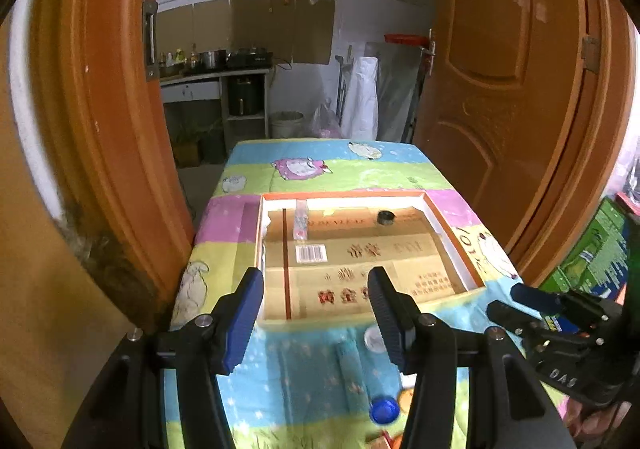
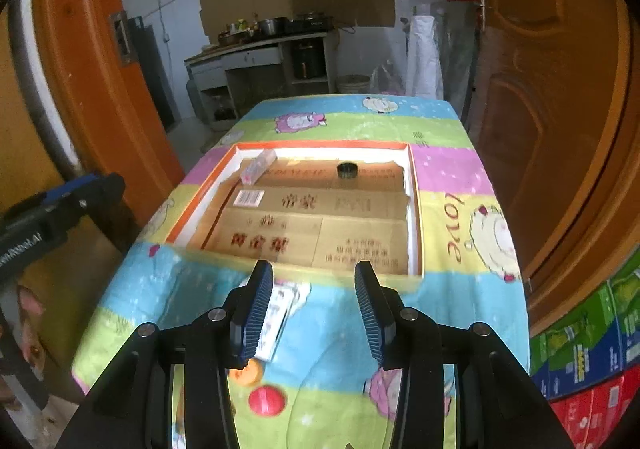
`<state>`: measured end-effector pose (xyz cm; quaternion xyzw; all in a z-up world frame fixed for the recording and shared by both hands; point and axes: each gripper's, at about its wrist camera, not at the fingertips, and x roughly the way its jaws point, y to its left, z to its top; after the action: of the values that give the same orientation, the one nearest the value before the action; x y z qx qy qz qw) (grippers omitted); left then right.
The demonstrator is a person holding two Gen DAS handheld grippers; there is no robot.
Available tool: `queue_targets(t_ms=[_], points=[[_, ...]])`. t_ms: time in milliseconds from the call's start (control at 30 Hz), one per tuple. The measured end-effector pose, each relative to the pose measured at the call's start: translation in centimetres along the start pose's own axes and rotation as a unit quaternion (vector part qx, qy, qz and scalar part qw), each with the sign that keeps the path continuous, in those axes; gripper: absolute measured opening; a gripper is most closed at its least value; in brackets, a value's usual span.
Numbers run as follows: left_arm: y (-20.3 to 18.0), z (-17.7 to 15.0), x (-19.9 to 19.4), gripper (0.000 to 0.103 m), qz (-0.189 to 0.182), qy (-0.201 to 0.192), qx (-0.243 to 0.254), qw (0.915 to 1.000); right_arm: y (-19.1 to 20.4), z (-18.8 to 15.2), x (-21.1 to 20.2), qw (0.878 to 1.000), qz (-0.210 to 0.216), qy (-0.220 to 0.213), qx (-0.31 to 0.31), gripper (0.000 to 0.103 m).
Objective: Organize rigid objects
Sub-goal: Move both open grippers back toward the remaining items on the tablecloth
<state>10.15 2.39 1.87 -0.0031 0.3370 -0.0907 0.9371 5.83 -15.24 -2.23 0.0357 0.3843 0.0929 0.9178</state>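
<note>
Both tools empty: left tool (image 1: 314, 315) and right tool (image 2: 314, 313) stand parted, nothing between pads. Loose pieces lie below them: blue cap (image 1: 384, 409), red cap (image 2: 267, 401), small carton (image 2: 276, 315). Tray (image 2: 414, 209) on worktop (image 2: 460, 313) holds two items (sorting partly done). Next: descend on one piece.

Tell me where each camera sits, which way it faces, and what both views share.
Left wrist: on the left gripper, angled down over the table at the tray; the right gripper shows at its right edge.
Right wrist: on the right gripper, same heading; the left gripper shows at left.
Shared: tray, its black ring, clear box, doorway beyond.
</note>
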Motion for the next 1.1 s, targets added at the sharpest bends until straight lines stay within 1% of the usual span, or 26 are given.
queue_targets(t_ms=[167,267,367,467,567,700,800,933,1100], points=[[-0.5,-1.5,-1.3,0.054,-0.015,0.004,-0.008,0.9999,0.8,-2.4,-1.6,1.000,-0.008,-0.008,-0.004,0.044],[-0.9,-3.0,-1.9,0.054,-0.026,0.003,-0.015,0.9996,1.3,-4.0,-2.6,1.000,-0.016,-0.015,-0.006,0.044],[-1.7,-5.2,-2.1,0.054,-0.027,0.006,-0.012,0.9995,1.3,-5.5,-3.3,1.000,-0.018,-0.015,-0.002,0.044],[-2.7,-7.6,-2.1,0.053,-0.029,0.018,-0.004,0.9994,0.9,-6.8,-3.3,1.000,-0.018,-0.005,0.006,0.044],[-3.7,-10.0,-2.2,0.052,-0.039,0.024,0.001,0.9990,0.5,-8.2,-3.5,1.000,-0.020,0.003,0.015,0.044],[-5.3,-13.7,-2.6,0.052,-0.049,0.032,0.021,0.9981,0.3,-9.8,-3.9,0.999,-0.026,0.001,0.021,0.044],[-6.1,-15.5,-2.6,0.052,-0.050,0.040,0.032,0.9974,0.5,-10.7,-4.0,0.999,-0.023,0.001,0.023,0.045],[-5.9,-17.2,-2.1,0.052,-0.057,0.057,0.019,0.9966,0.6,-11.6,-3.9,0.999,-0.021,0.008,0.025,0.045],[-5.7,-18.2,-1.0,0.051,-0.054,0.069,0.016,0.9960,0.2,-12.4,-3.7,0.999,-0.021,0.014,0.031,0.045]])
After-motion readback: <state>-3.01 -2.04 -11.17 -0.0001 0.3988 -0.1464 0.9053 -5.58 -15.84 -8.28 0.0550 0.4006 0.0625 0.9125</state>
